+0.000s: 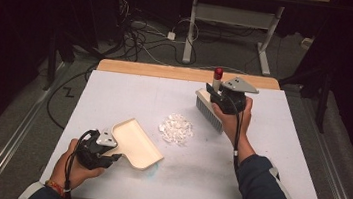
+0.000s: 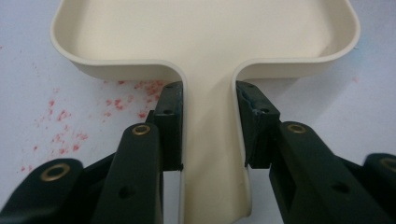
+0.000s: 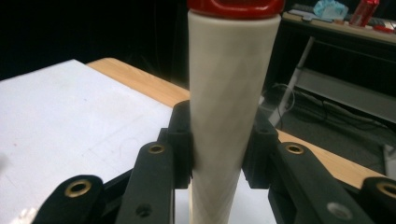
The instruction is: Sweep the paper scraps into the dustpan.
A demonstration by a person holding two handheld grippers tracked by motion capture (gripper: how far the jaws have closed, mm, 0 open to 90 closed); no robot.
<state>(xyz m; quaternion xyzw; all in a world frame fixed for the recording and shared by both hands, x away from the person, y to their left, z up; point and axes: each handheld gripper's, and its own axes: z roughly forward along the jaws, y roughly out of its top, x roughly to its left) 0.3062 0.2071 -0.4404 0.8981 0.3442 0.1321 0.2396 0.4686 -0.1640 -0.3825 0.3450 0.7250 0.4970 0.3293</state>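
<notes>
Dustpan (image 1: 135, 142), one, cream plastic, sits flat at the near left of the white table (image 1: 265, 185), and your left gripper (image 1: 107, 156) is clamped on its handle; in the left gripper view both pads press the handle sides of the dustpan (image 2: 208, 140), with red specks on the table beside it. Brush (image 1: 209, 111), one, grey bristles down on the table at the far right, its cream handle with a red cap pointing up; your right gripper (image 1: 217, 95) is closed on that handle, seen in the right gripper view as the brush handle (image 3: 224, 116) squeezed between both pads. One pile of white scraps (image 1: 176, 128) lies mid-table, between dustpan and brush, touching neither. Two hands, two grippers, both loaded.
</notes>
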